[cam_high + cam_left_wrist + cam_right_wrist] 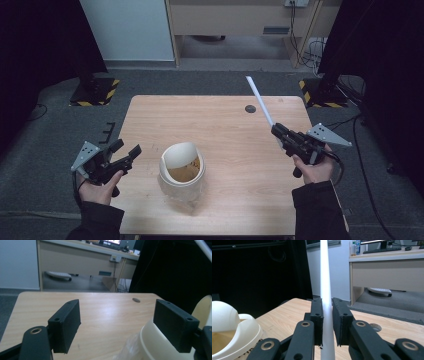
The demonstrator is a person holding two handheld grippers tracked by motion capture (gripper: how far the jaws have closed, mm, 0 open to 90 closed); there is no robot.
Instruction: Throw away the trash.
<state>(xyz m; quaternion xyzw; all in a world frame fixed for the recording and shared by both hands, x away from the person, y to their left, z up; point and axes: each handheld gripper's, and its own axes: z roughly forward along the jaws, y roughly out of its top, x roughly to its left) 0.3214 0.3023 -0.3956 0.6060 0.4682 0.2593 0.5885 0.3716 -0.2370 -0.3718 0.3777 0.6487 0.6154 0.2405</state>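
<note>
A cream cup point(182, 172) with brown liquid inside and a lifted dome lid stands near the front middle of the wooden table point(220, 120). My left gripper point(126, 152) hovers just left of the cup, jaws open with nothing between them; the cup's lid point(160, 345) lies close beside its right jaw. My right gripper point(278, 131) is over the table's right side, shut on a long white straw point(260, 101) that points up and away. The straw point(326, 290) runs upright between the pads, and the cup point(232, 330) lies at lower left.
A small dark round hole point(250, 108) sits in the table near its far right. Crinkled clear plastic point(182, 197) lies at the cup's base. Dark stands with striped bases point(95, 92) flank the table; a desk and cables point(300, 30) are beyond.
</note>
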